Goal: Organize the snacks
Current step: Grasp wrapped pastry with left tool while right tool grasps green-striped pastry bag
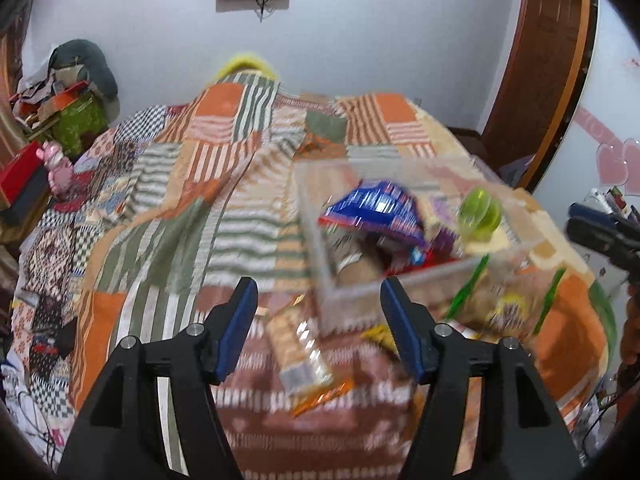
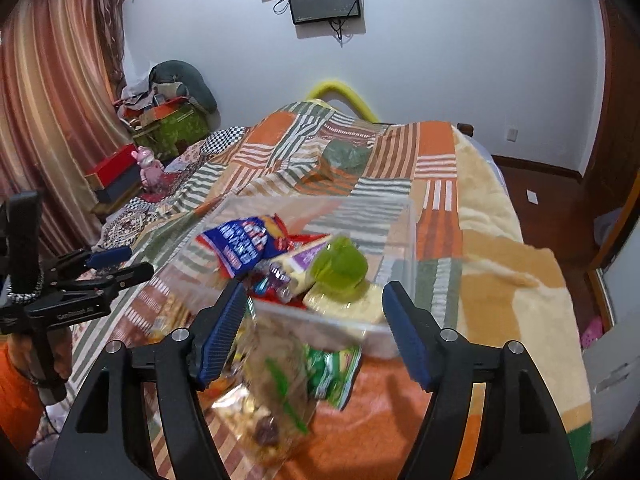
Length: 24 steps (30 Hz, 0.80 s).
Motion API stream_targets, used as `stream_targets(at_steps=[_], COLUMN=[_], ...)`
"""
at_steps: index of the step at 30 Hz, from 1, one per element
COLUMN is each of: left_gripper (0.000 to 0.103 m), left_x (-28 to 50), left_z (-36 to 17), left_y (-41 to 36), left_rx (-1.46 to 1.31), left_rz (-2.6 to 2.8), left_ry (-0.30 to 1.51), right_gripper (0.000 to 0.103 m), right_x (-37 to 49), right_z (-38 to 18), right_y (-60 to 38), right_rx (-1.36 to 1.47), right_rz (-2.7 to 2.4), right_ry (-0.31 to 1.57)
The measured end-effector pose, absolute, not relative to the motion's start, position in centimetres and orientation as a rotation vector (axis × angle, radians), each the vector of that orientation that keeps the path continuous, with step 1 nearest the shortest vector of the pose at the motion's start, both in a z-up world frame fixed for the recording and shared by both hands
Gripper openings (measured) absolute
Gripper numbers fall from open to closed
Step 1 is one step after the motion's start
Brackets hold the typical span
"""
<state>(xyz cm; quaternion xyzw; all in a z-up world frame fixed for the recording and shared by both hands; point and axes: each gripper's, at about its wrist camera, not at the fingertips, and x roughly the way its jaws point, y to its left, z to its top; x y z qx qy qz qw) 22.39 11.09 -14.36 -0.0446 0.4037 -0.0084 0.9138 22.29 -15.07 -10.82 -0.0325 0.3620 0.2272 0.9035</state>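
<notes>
Hovering above a patchwork bed [image 2: 440,168], both tools hang with their jaws spread wide and nothing between the pads. The left tool [image 1: 318,304] sits over an orange-edged wafer pack [image 1: 304,356] lying flat on the quilt, just in front of the clear plastic bin [image 1: 320,256]. The right tool [image 2: 314,308] looks down on a clear bag of mixed nuts [image 2: 276,384] with a green packet [image 2: 332,368] tucked beside it, both lying loose against the bin's near wall.

Inside the bin, a blue and red crisp bag [image 2: 244,248] leans high at the left, a lime-green cup [image 2: 340,268] sits near the right front, and smaller wrappers fill the middle; the far half looks free. The left view is smeared by motion, so finer detail there cannot be read.

The step in hand appears to be picking up a loose pack and dropping it into the bin. To do it well, the chosen tool should descend squarely, pinch the pack by a crimped edge rather than its puffy middle, and lift clear of the bin's rim before moving across. Aiming for the open far half avoids toppling the crisp bag. With two tools near one another, working one at a time lowers the chance of a clash.
</notes>
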Motion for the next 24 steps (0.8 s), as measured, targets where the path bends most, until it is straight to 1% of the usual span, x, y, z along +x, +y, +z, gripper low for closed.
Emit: stream_targets(at_steps=[7, 14, 17, 19, 20, 21, 23, 24], left_gripper=[0.064, 0.062, 0.056, 0.050, 0.050, 0.047, 0.043, 0.037], left_x=[21.6, 22.5, 23.2, 23.7, 23.8, 23.8, 23.6, 23.5], left_z=[-18.6, -21.6, -22.3, -23.0, -23.5, -23.8, -24.1, -24.1], left_y=[12.1, 12.0, 11.8, 11.9, 12.0, 12.1, 12.4, 12.6], left_rx=[-0.119, -0.146, -0.140, -0.146, -0.154, -0.162, -0.172, -0.169], left_rz=[0.008, -0.001, -0.005, -0.007, -0.004, 0.000, 0.008, 0.014], left_ry=[0.931, 0.977, 0.981, 0.995, 1.004, 1.007, 0.990, 0.986], right_gripper=[0.068, 0.069, 0.069, 0.069, 0.069, 0.069, 0.069, 0.069], right_x=[21.2, 21.9, 22.1, 22.5, 22.5, 22.6, 22.5, 22.6], right_z=[-12.3, -14.7, -15.7, -16.6, -16.9, -17.2, -17.6, -17.8], right_y=[-14.1, -12.8, -12.3, -12.0, -11.9, -11.7, -11.7, -11.6], right_rx=[-0.084, -0.088, -0.092, -0.090, -0.088, -0.088, -0.084, -0.081], right_rz=[0.479, 0.497, 0.500, 0.505, 0.505, 0.506, 0.507, 0.507], right_ry=[0.782, 0.843, 0.869, 0.895, 0.903, 0.912, 0.918, 0.920])
